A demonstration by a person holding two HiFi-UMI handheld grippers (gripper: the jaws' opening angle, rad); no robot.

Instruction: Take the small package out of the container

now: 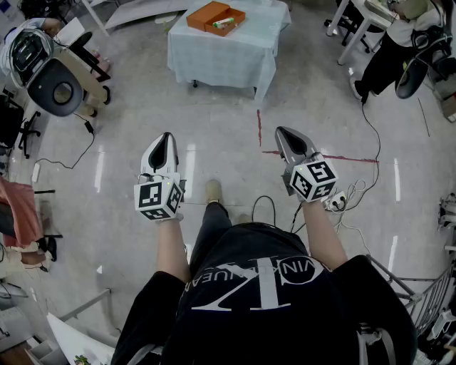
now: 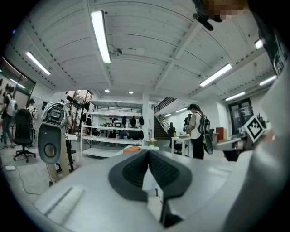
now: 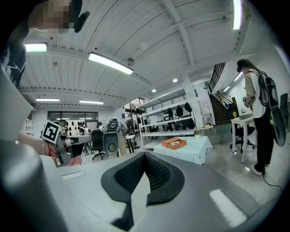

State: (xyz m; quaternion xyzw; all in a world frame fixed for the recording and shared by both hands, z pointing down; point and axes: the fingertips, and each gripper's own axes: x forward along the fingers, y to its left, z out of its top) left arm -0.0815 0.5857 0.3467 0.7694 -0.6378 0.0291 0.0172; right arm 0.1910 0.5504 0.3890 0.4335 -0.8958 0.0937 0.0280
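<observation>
Bright, even ceiling strip lights (image 2: 100,36) (fisheye bend, dark corners), floor (image 1: 221,128) glare.

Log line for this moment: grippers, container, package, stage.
left gripper: shut, empty | right gripper: shut, empty | container: on table ahead | small package: inside container | stage: not yet at table

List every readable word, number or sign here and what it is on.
"VIN K": partial curved white print on the person's black shirt; rest unreadable.
"K": large white monogram, same shirt.
The marker cubes: square codes, no letters.
The small package in the orange container: too small to read.
</observation>
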